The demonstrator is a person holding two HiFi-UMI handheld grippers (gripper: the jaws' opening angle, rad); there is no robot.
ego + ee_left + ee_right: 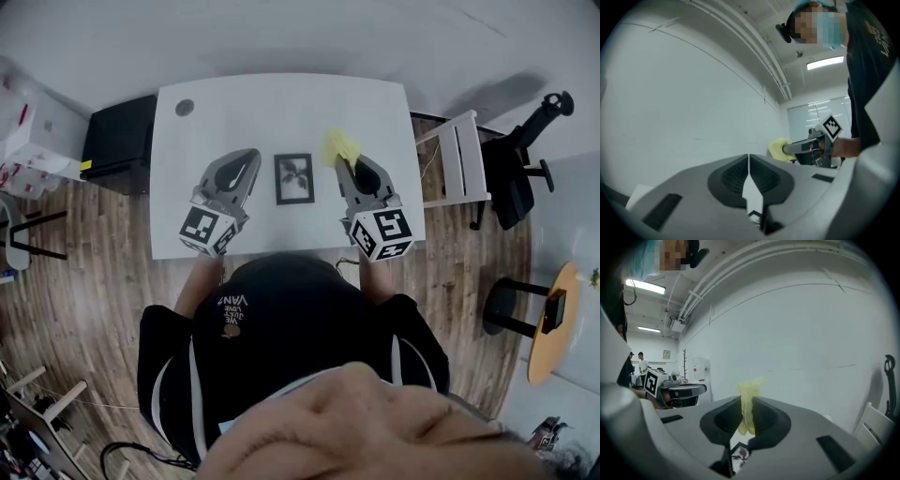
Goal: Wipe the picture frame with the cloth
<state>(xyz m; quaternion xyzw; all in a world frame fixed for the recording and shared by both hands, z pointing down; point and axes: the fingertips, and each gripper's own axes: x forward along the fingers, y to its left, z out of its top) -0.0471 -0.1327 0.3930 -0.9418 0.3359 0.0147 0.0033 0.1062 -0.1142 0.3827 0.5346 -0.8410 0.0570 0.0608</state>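
Picture frame (294, 178) lies flat on the white table (281, 103), long axis running away from the person. Left gripper (247, 159), left of frame: jaws together, empty. Right gripper (352, 165), right of frame: clamped on yellow cloth (339, 145).

The left gripper (749, 159) has its 2 fingers (731, 176) pressed flush together; beyond it, before a white wall (693, 93), the right gripper (786, 149) pinches a yellow cloth (776, 150).

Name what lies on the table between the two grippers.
The picture frame lies flat on the white table, between the left gripper and the right gripper, which grips the yellow cloth. The head view shows this.
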